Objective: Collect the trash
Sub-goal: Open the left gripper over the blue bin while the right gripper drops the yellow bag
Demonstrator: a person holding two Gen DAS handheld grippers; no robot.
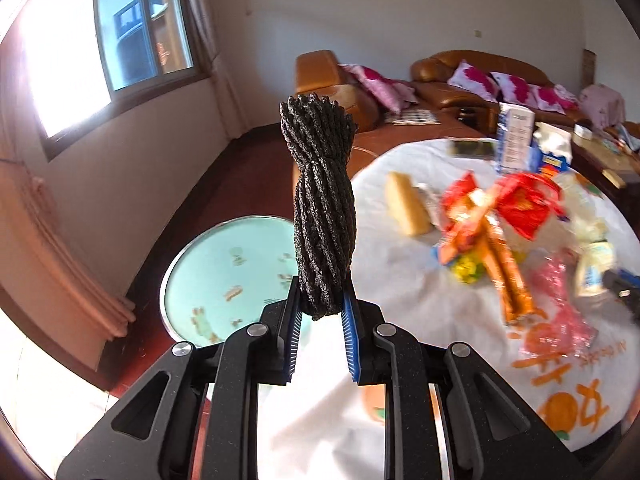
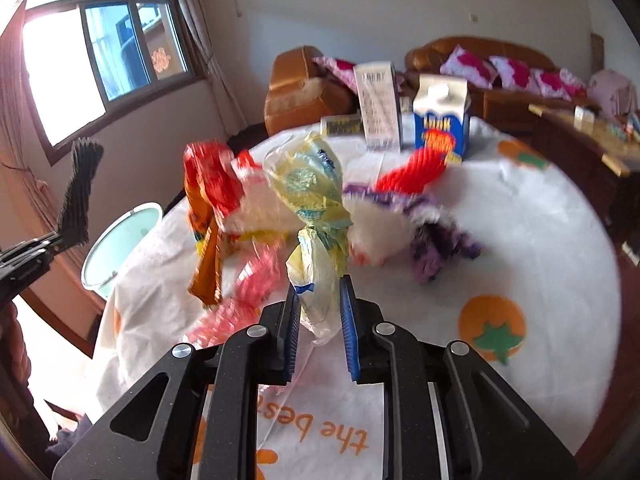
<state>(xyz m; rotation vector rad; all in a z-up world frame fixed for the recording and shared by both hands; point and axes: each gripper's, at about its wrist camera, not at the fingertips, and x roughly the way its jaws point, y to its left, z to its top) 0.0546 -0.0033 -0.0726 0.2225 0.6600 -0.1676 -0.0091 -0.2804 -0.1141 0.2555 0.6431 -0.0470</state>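
We are holding 2 pieces of trash at once. Our left gripper (image 1: 320, 312) is clenching the lower end of a black net roll (image 1: 322, 208), whose long axis is standing almost upright out of the fingers. Our right gripper (image 2: 320, 312) is pinching the tail of a knotted yellow bag (image 2: 310, 204), which is also rising straight up from the fingers, its bulk above the knot.

The relation we are working from is the bin (image 1: 224, 276): it is sitting on the floor just off the left edge of the surface (image 1: 420, 320), below and slightly left of the net roll. In the right view the bin (image 2: 120, 240) is lying well to the left, past the surface (image 2: 520, 240) edge, with the left gripper (image 2: 24, 256) and net roll (image 2: 80, 192) between us and it. So we are judging the left hand nearer, and likely first to drop.

Open room is looking good on the left side, with bare floor around the bin. The right hand is having to cross over the wrappers (image 2: 224, 208) heaped on the cloth, so we are thinking it should stay high. The cartons (image 2: 408, 108) at the far side are well apart from either path. Both views are blurred, so finer details of the pile are unclear.
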